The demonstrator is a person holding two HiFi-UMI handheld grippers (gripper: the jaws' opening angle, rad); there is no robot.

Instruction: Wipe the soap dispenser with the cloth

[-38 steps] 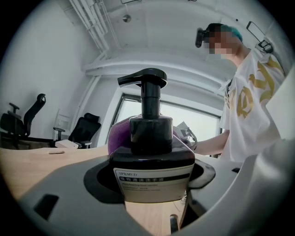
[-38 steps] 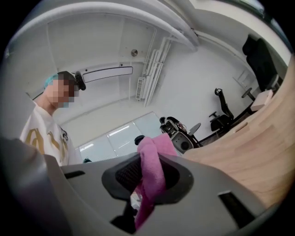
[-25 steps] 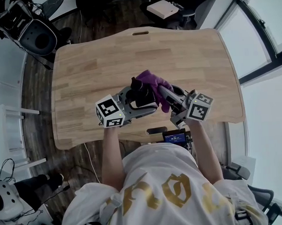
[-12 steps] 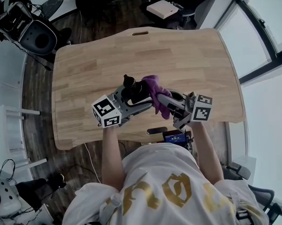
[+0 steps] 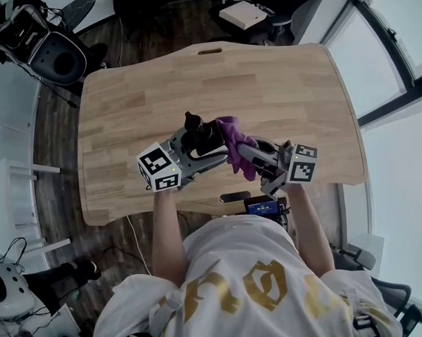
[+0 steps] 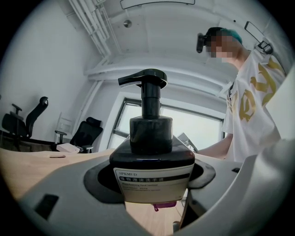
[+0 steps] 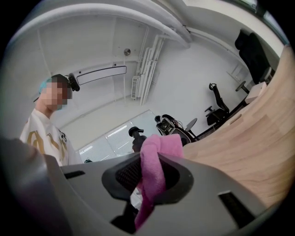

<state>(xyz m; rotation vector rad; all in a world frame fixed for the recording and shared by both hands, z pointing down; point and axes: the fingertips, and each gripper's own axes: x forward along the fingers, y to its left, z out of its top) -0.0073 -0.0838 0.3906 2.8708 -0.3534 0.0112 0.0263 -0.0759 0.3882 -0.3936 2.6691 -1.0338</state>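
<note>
A black pump soap dispenser (image 5: 199, 135) with a white label (image 6: 153, 183) is held above the wooden table (image 5: 138, 97), with my left gripper (image 5: 209, 147) shut on its body. A purple-pink cloth (image 5: 234, 142) is pinched in my right gripper (image 5: 239, 150) and lies against the dispenser's right side. In the right gripper view the cloth (image 7: 154, 170) fills the gap between the jaws, and the dispenser's pump (image 7: 136, 135) shows just behind it. In the left gripper view a scrap of cloth (image 6: 162, 205) peeks out below the bottle.
The table's front edge runs just under both grippers, with a small dark device (image 5: 263, 206) there. Office chairs (image 5: 49, 49) and a white box (image 5: 242, 13) stand on the floor beyond the table. A person's arm (image 6: 216, 147) shows behind the bottle.
The left gripper has turned the dispenser so its pump points further left. The right gripper has drawn the cloth down and toward me along the bottle's right side.
</note>
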